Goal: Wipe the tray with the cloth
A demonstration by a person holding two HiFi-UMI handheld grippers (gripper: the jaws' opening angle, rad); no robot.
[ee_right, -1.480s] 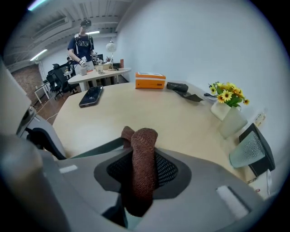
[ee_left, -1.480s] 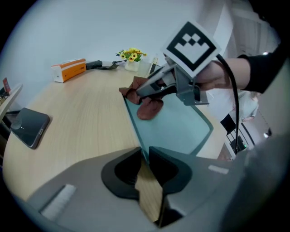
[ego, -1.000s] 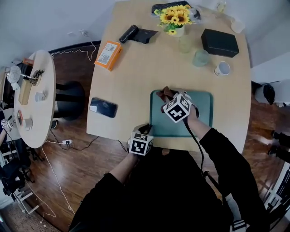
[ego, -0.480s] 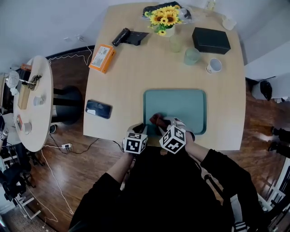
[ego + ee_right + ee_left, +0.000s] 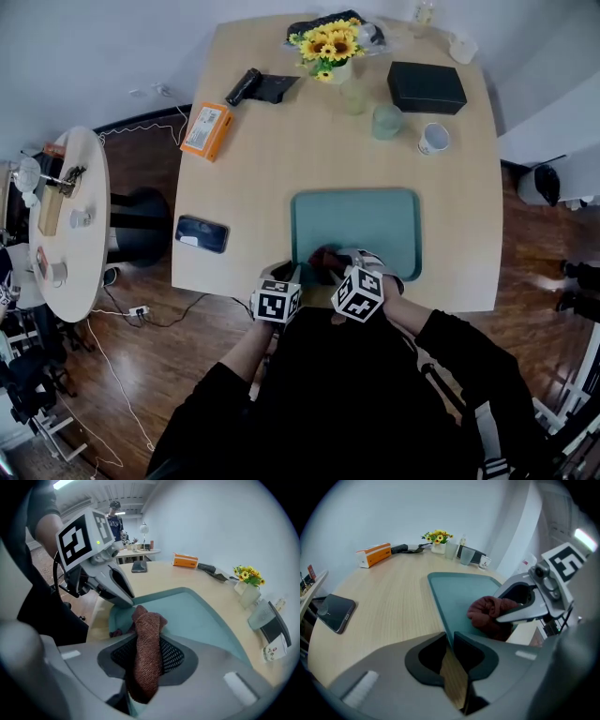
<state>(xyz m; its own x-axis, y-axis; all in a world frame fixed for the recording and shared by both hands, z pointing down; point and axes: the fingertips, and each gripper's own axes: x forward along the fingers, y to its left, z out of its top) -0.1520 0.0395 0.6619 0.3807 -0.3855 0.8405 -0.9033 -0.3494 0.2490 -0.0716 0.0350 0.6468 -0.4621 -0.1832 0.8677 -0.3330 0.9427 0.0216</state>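
Observation:
A teal tray (image 5: 375, 220) lies on the wooden table near its front edge. My right gripper (image 5: 337, 267) is shut on a reddish-brown cloth (image 5: 324, 259) and presses it on the tray's near-left corner. In the right gripper view the cloth (image 5: 147, 639) stands bunched between the mesh pads, over the tray (image 5: 192, 613). My left gripper (image 5: 289, 274) is shut on the tray's near-left rim; in the left gripper view the tray (image 5: 457, 590) edge runs into the closed jaws of that left gripper (image 5: 449, 641), with the cloth (image 5: 487, 612) just to the right.
A black phone (image 5: 201, 233) lies left of the tray. At the table's far side stand an orange box (image 5: 206, 130), a sunflower vase (image 5: 328, 49), a glass (image 5: 386, 121), a mug (image 5: 432, 139) and a black box (image 5: 427, 87). A round side table (image 5: 61, 220) is at far left.
My right gripper has dragged the cloth from the tray's far-left part back to its near-left corner. The left gripper has stayed at the tray's rim.

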